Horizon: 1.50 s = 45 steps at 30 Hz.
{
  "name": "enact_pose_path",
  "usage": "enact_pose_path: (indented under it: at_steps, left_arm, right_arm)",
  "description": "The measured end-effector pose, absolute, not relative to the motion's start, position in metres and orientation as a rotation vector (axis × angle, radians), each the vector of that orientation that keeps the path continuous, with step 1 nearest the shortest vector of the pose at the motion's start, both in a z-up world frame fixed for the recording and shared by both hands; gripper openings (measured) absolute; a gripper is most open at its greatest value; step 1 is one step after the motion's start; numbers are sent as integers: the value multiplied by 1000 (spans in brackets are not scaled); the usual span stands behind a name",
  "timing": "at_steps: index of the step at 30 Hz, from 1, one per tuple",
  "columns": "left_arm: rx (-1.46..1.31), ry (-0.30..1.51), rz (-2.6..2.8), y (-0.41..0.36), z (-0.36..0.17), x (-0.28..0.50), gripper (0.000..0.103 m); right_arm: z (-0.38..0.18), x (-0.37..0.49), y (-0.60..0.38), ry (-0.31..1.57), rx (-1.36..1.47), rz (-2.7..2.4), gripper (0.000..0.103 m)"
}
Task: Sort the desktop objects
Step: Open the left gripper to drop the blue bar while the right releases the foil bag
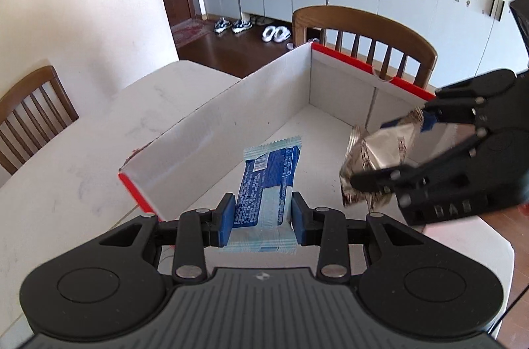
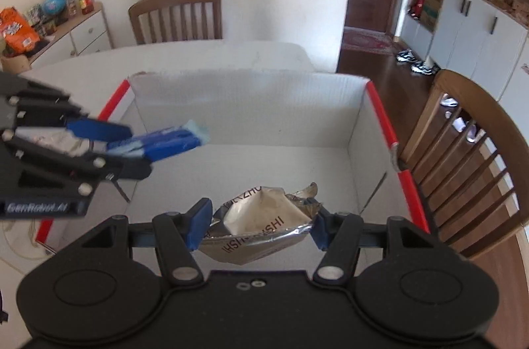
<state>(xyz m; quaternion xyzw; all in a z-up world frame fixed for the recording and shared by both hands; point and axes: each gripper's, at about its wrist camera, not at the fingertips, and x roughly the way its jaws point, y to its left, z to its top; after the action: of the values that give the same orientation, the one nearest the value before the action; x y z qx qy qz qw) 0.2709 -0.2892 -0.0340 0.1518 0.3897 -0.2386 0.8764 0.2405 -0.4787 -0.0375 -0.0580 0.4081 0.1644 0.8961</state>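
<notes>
currently the left gripper has its blue pads closed against the sides of a blue and white plastic snack packet, held above the floor of the white cardboard box with red rim edges. the right gripper is clamped on a crumpled silver foil wrapper, also over the box interior, near its right wall. the box sits on a white table, with brown wooden chairs alongside.
</notes>
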Motion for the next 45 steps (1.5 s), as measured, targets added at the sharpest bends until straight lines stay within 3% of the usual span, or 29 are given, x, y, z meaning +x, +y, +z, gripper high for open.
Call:
enact_pose_path:
  at_steps: [31,45]
  left_arm:
    - [567,1150,-561,-335,-99,331,35]
    - [544,1177,-603,-325,-93,329,36]
  right_arm:
    - [-82,276,-485,1033,-194,414,61]
    - [-81,280,-488,1048,-187,410,66]
